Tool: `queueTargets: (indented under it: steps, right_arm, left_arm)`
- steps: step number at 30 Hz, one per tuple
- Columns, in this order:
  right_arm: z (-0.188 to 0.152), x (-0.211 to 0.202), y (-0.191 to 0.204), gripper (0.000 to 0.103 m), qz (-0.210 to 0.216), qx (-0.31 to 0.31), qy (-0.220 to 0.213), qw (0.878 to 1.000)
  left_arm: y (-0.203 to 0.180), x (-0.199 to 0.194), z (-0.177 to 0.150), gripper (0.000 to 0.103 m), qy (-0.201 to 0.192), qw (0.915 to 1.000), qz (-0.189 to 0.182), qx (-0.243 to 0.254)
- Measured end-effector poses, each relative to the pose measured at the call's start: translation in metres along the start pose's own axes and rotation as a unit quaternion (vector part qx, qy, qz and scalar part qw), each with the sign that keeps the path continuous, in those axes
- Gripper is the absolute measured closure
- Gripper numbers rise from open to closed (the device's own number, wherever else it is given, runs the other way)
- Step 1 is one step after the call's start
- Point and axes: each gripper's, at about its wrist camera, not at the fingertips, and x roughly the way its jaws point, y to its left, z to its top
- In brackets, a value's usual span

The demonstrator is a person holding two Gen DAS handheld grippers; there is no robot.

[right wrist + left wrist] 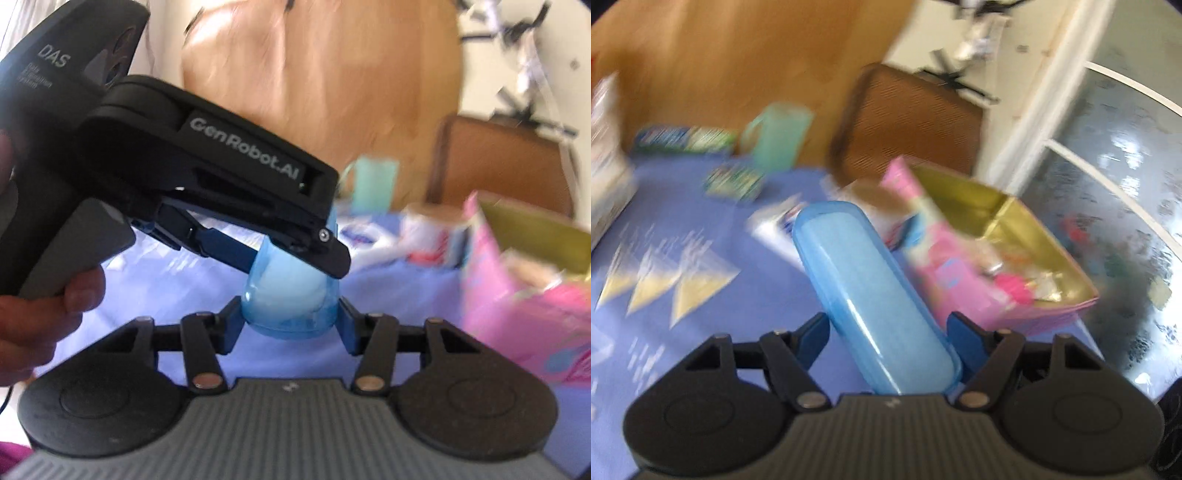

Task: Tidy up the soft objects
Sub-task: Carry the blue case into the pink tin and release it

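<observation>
A translucent blue oblong case (864, 280) with a pale blue filling is held above the blue tablecloth (701, 206). My left gripper (888, 328) is shut on its near end, with a pad pressing each side. In the right wrist view the left gripper (299, 267) reaches in from the left, held by a hand (55, 306). It grips the case (288, 295) from above and below. My right gripper (290, 317) is shut on the rounded end that faces it, fingers touching both sides. An open pink box (960, 295) with a gold inside stands just to the right.
On the cloth stand a green mug (775, 136), green packets (683, 138), a white box (605, 166) at the left edge and a white-and-blue package (772, 221). A brown chair (908, 122) is behind the table. A dark glass surface (1108, 221) lies to the right.
</observation>
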Motion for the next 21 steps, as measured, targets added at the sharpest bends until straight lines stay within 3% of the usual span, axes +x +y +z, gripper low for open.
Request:
queueTargets:
  steps: [5, 10, 15, 18, 21]
  right_arm:
    - [0.014, -0.024, -0.044, 0.048, -0.081, 0.009, -0.047, 0.996]
    - [0.017, -0.042, -0.103, 0.048, -0.147, 0.05, -0.043, 0.987]
    - [0.015, -0.033, -0.161, 0.048, -0.172, 0.109, -0.014, 0.979]
    - [0.018, -0.014, -0.184, 0.048, -0.191, 0.118, -0.004, 0.975]
    - [0.017, -0.001, -0.198, 0.046, -0.239, 0.106, 0.004, 0.965]
  left_arm:
    - [-0.063, 0.043, 0.035, 0.031, 0.002, 0.9965, -0.051, 0.066]
    - [-0.11, 0.104, 0.051, 0.032, 0.034, 0.9918, -0.087, 0.087]
    - [-0.132, 0.151, 0.06, 0.031, 0.044, 0.9924, -0.075, 0.087]
    - [-0.139, 0.158, 0.062, 0.029, 0.034, 0.9939, -0.058, 0.087]
    - [-0.136, 0.15, 0.061, 0.026, 0.024, 0.9948, -0.058, 0.08]
